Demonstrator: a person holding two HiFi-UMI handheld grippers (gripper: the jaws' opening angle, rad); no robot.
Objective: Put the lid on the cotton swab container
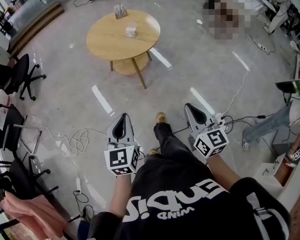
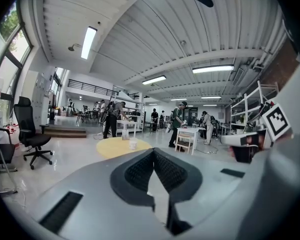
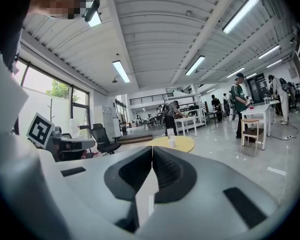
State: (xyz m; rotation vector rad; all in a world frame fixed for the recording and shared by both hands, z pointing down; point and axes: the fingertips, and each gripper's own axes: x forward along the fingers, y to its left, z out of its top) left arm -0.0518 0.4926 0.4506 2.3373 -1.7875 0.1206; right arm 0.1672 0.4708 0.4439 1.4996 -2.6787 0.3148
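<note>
1. The left gripper (image 2: 153, 152) has its fingers pressed together – tip to tip, with nothing between them.
2. The right gripper (image 3: 152, 148) is the same: fingers pressed together and empty.
3. In the head view both grippers are held out in front of the person, side by side and apart, pointing forward over the floor (image 1: 200, 69). Neither touches anything.
4. The container (image 1: 131, 30) – small and pale – stands upright on a round wooden table (image 1: 105, 39), well ahead of both grippers. It sits a little right of the tabletop's middle.
5. It is too small to tell whether its lid is on.
6. A small stand (image 1: 120, 11) holding cards is near the table's far edge, apart from the container.
7. Both gripper views look across the floor toward the table, with the container showing just above the closed tips.
8. A black chair (image 1: 20, 76) stands at the left, and white cables (image 1: 72, 139) lie looped on the floor near the left gripper.
</note>
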